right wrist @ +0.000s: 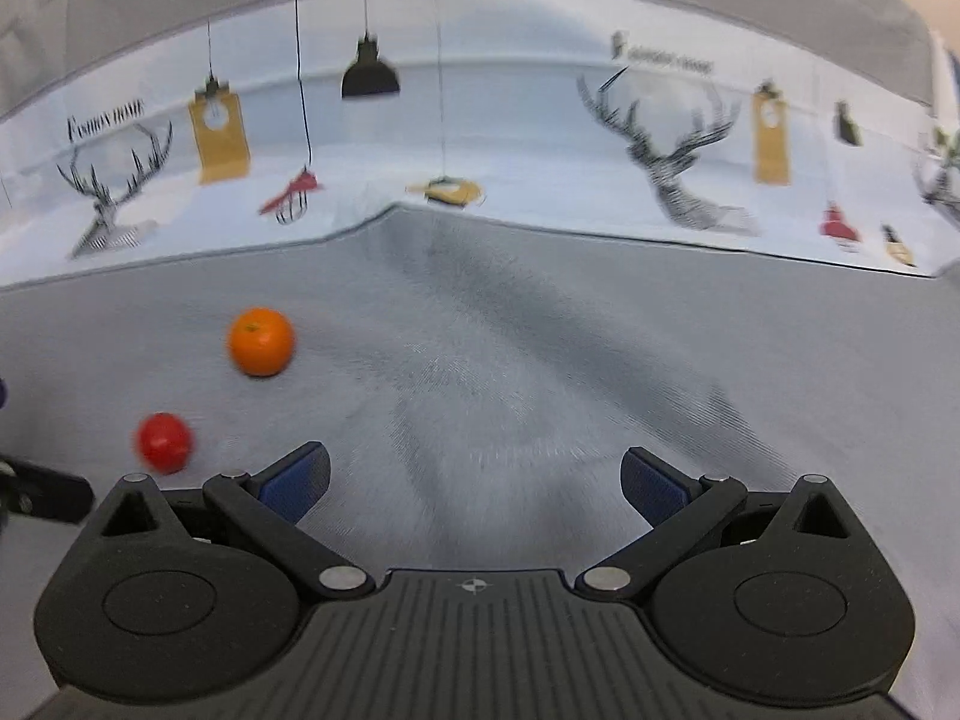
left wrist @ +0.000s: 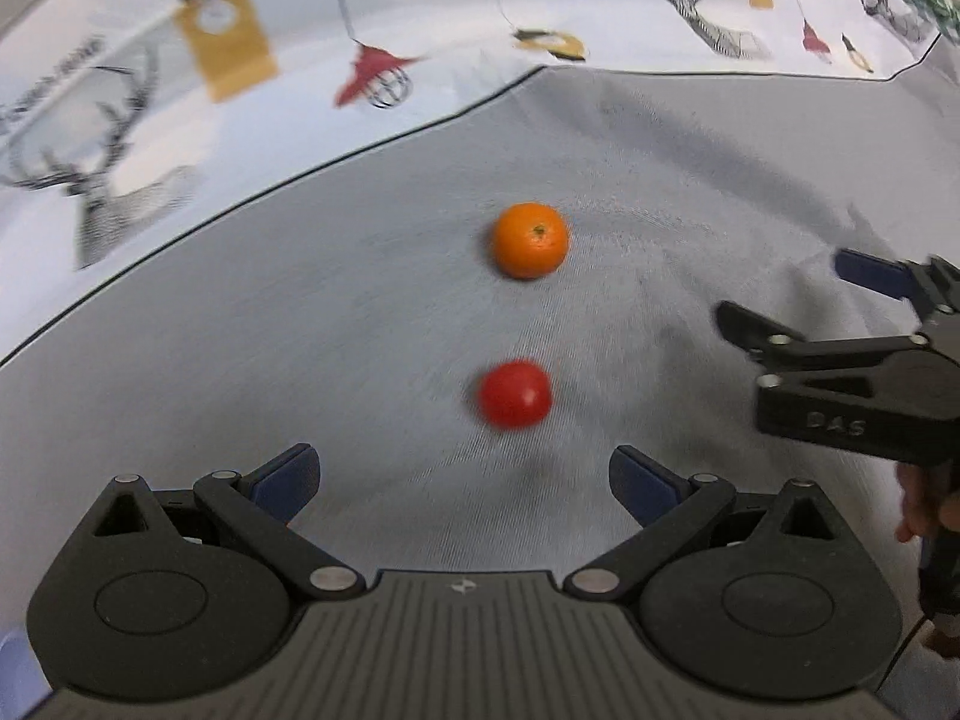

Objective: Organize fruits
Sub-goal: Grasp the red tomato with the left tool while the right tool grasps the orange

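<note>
A red tomato (left wrist: 515, 393) lies on the grey cloth just ahead of my left gripper (left wrist: 465, 477), which is open with nothing between its blue pads. An orange mandarin (left wrist: 531, 240) sits farther out on the same line. In the left wrist view my right gripper (left wrist: 786, 294) comes in from the right edge, to the right of both fruits, held by a hand. In the right wrist view my right gripper (right wrist: 474, 480) is open and empty; the tomato (right wrist: 164, 441) and the mandarin (right wrist: 261, 341) lie to its left.
Grey wrinkled cloth (left wrist: 300, 360) covers the work surface. A white printed cloth with deer heads and hanging lamps (right wrist: 540, 138) rises behind it. A dark part of the left gripper (right wrist: 42, 492) shows at the left edge of the right wrist view.
</note>
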Demonstrator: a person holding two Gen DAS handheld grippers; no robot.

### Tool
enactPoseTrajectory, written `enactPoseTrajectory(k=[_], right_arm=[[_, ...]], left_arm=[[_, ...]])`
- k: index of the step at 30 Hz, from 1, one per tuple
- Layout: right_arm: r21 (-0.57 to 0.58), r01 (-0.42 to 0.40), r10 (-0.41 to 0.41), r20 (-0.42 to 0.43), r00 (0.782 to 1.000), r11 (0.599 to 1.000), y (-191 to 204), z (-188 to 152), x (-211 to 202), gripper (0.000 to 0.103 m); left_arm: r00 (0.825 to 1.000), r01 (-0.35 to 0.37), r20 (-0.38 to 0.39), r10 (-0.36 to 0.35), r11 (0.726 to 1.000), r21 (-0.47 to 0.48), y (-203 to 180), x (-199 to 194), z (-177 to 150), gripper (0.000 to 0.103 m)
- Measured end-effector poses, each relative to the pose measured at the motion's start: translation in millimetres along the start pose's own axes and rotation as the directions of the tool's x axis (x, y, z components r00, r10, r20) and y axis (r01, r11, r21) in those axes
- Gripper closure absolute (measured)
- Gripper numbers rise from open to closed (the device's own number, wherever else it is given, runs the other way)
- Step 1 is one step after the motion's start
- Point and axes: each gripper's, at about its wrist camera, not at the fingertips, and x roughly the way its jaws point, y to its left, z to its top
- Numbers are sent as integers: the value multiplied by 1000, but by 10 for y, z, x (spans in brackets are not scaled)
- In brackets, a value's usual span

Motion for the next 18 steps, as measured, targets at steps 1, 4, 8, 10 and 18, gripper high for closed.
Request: enactPoseTrajectory(k=[1, 4, 8, 10, 18], right_arm=[[-3, -16, 16, -1, 1000, 1000, -7, 8, 122, 1], [-12, -57, 57, -14, 998, 998, 44, 16, 405, 1], [-76, -72, 74, 27, 997, 995, 211, 23, 556, 1], [-102, -112, 117, 41, 992, 988, 306, 63, 611, 1], [-209, -228, 251, 91, 964, 951, 855, 256, 747, 44]], left_arm=[[1000, 11, -5, -11, 1000, 1, 15, 96, 32, 2], [997, 60, -42, -60, 998, 0, 53, 315, 103, 52], [997, 78, 16, -78, 997, 9, 153, 269, 57, 74], [996, 84, 7, -84, 996, -30, 268, 273, 19, 74], [999, 39, -1, -39, 993, -112, 640, 102, -132, 74]])
